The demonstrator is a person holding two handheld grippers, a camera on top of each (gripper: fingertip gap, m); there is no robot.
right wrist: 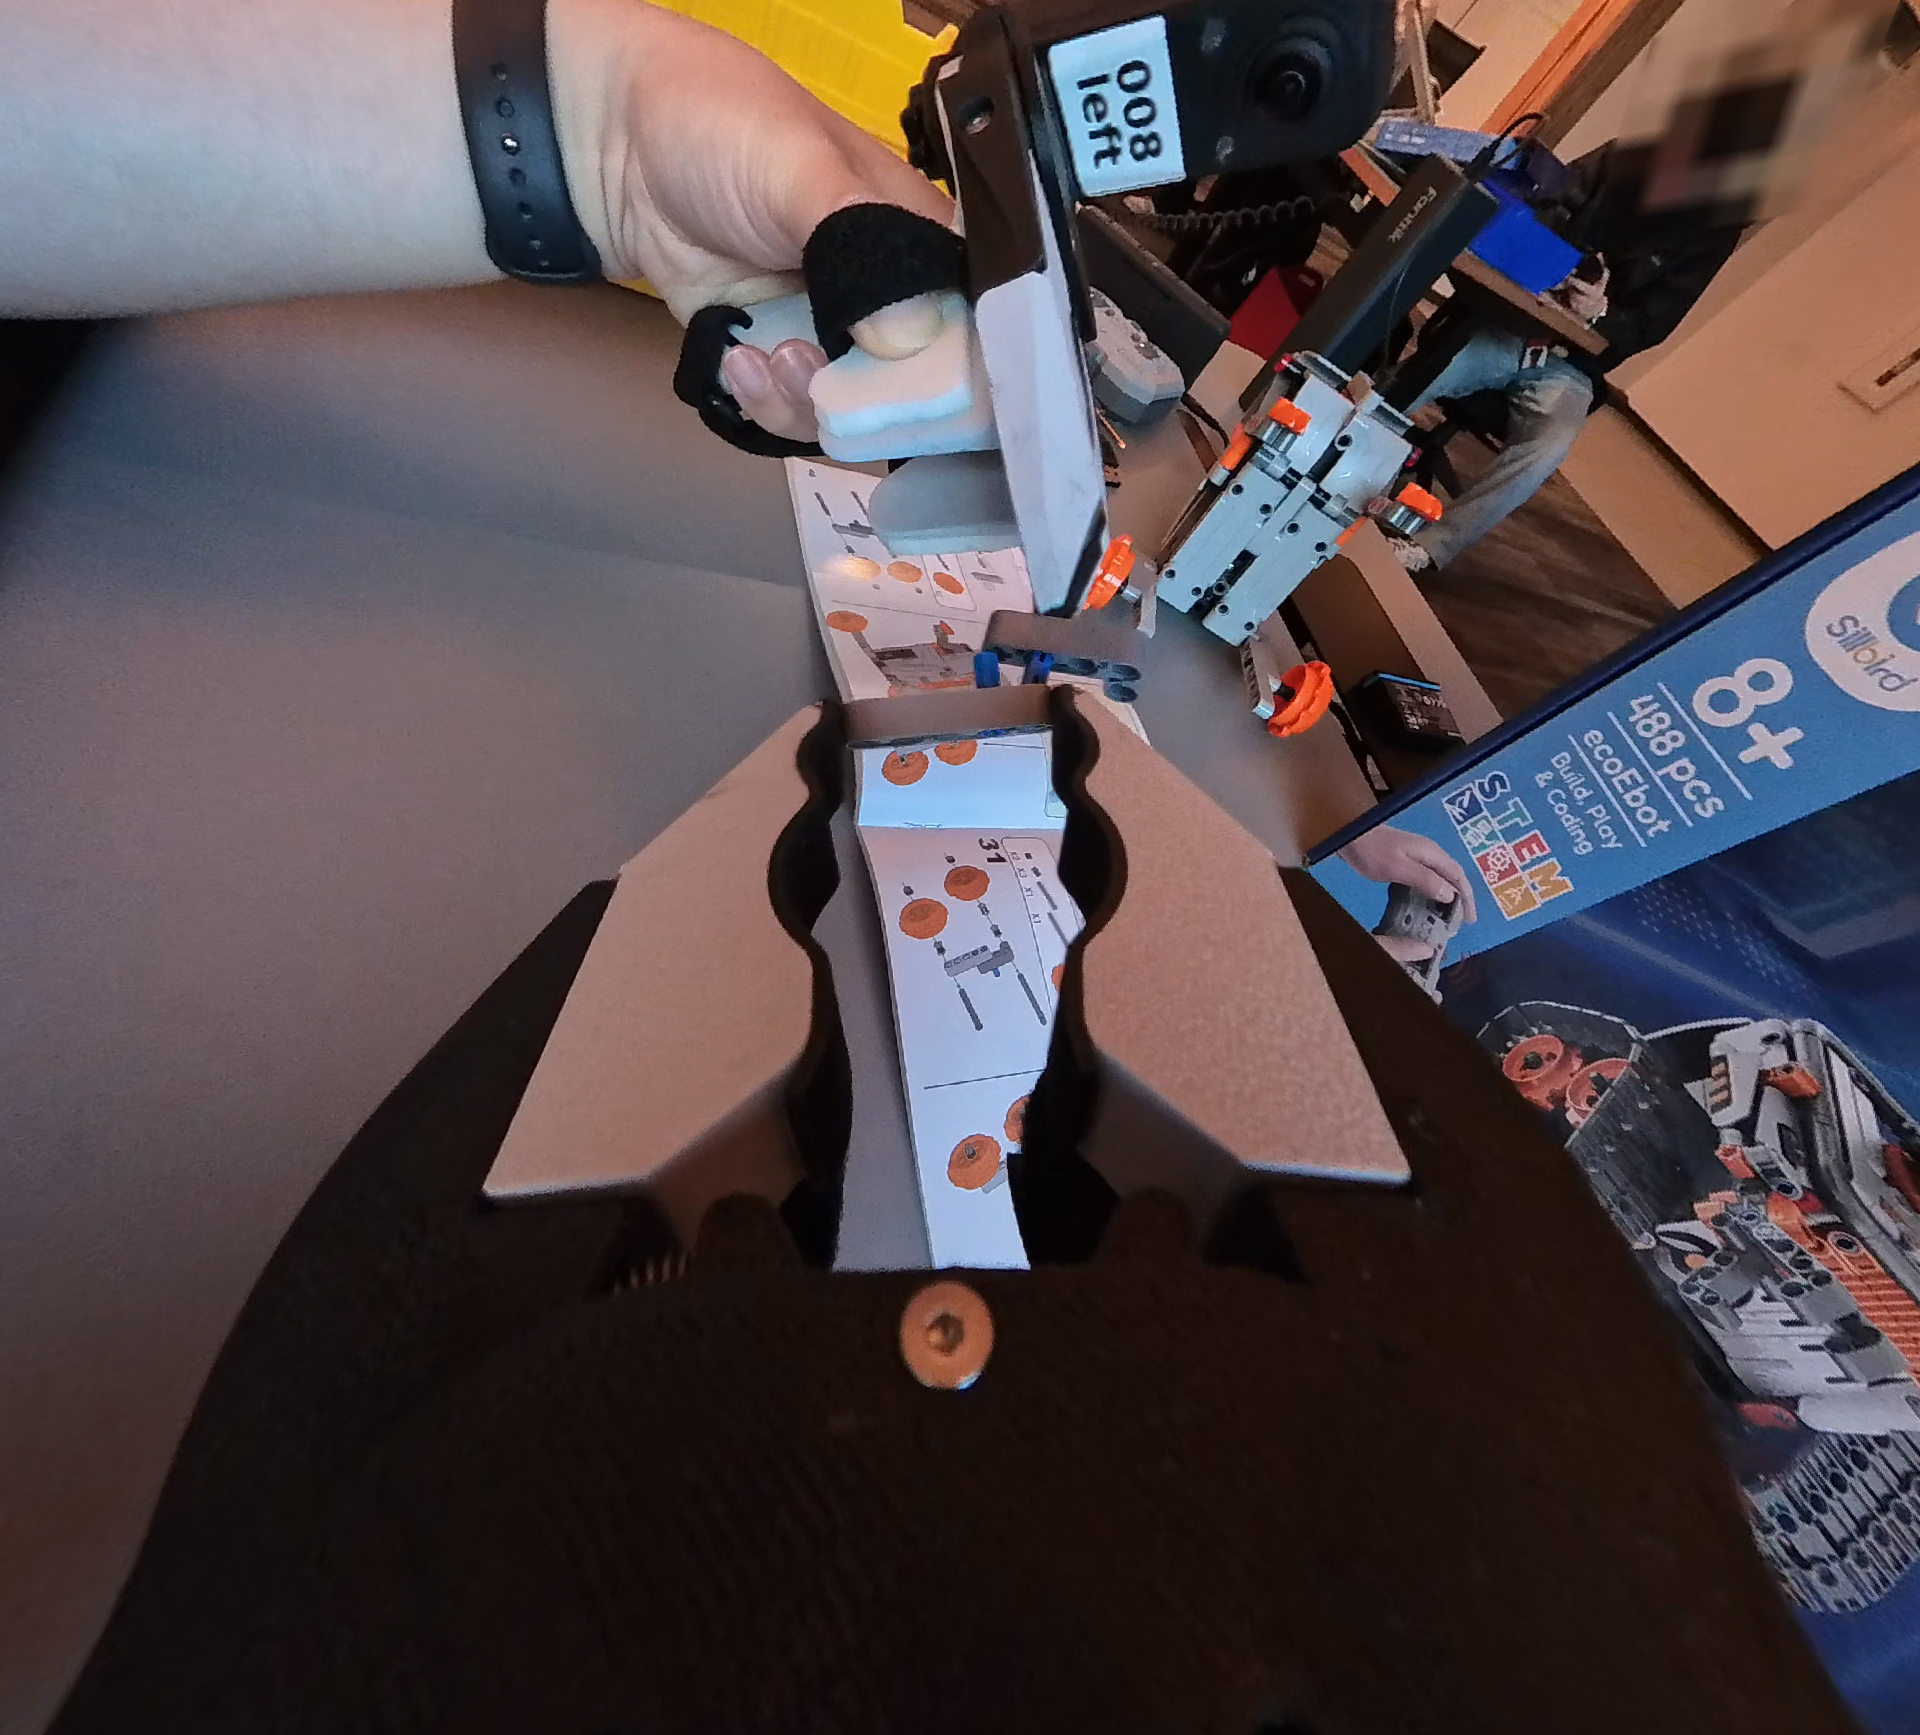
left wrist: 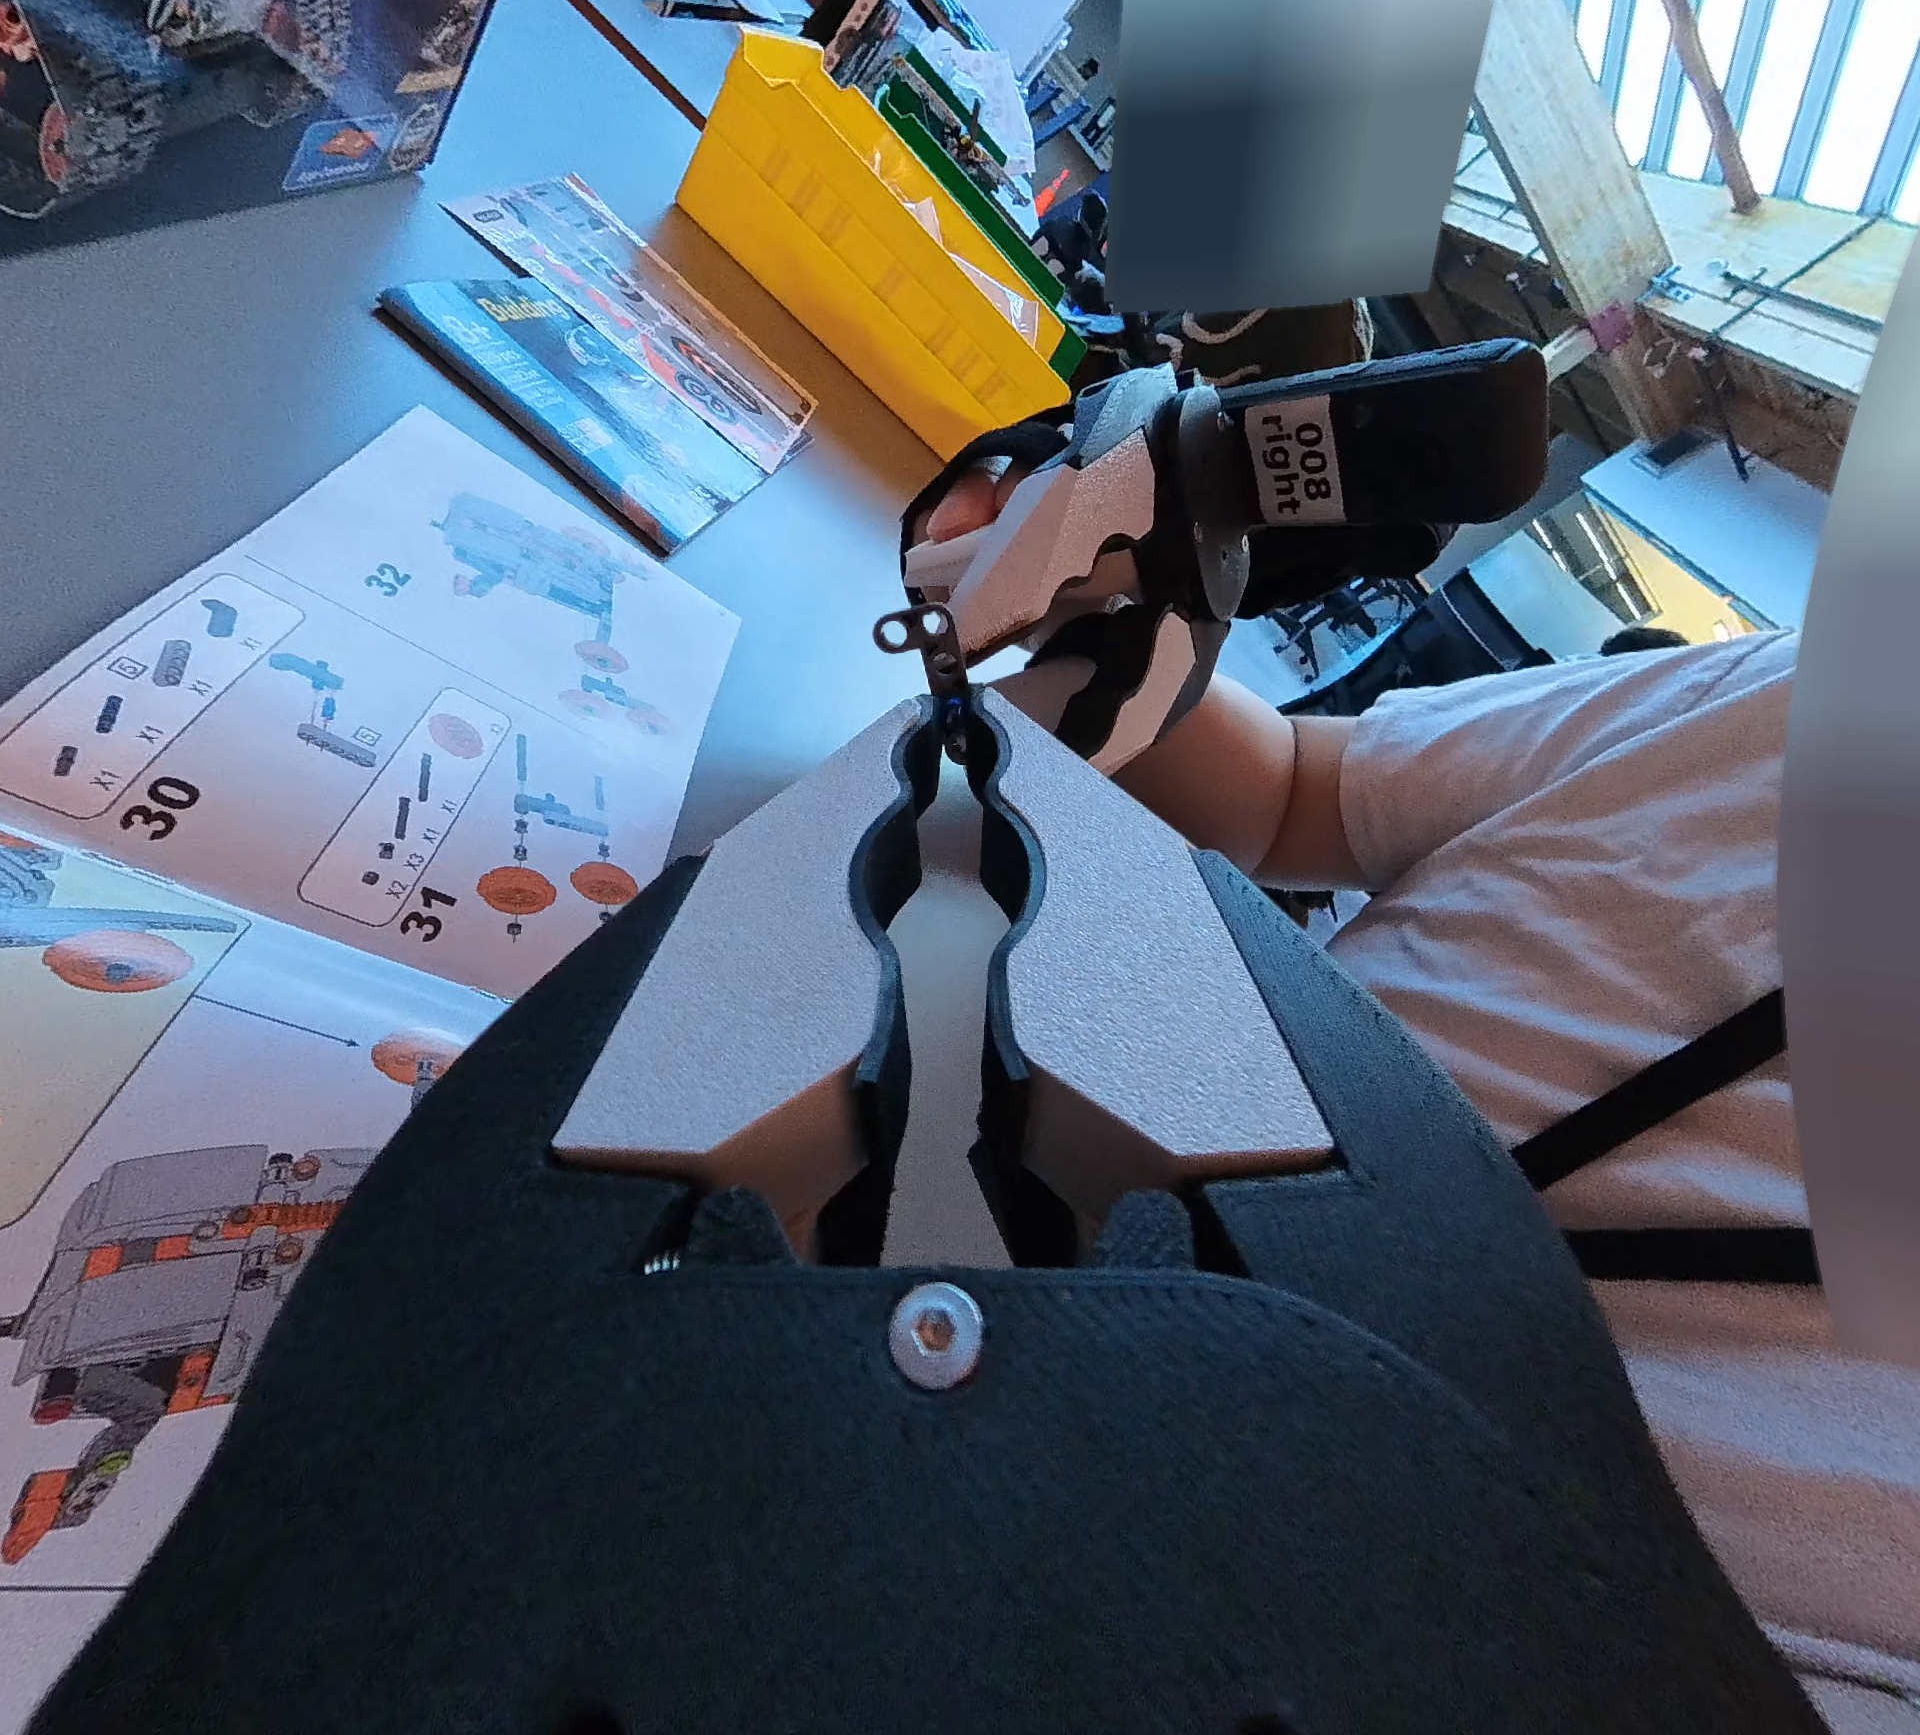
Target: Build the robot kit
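My left gripper (left wrist: 951,714) is shut on a small dark beam with holes and blue pins (left wrist: 930,646), held up in the air above the table. The beam sticks out past the fingertips. My right gripper (right wrist: 948,719) has its jaws apart, with its tips just short of that beam (right wrist: 1070,651). A thin dark line crosses between the right tips; I cannot tell what it is. The right gripper also shows in the left wrist view (left wrist: 1008,662), close around the beam's far end. The left gripper shows edge-on in the right wrist view (right wrist: 1065,599).
An open instruction booklet (left wrist: 364,646) lies on the grey table below both grippers. A second booklet (left wrist: 603,397), a yellow bin (left wrist: 862,231) and the kit's box (right wrist: 1683,958) stand around it. A partly built grey and orange model (right wrist: 1278,501) sits beyond the beam. A person's arm and torso (left wrist: 1558,854) are at the right. The tips of both grippers are at nearly the same place.
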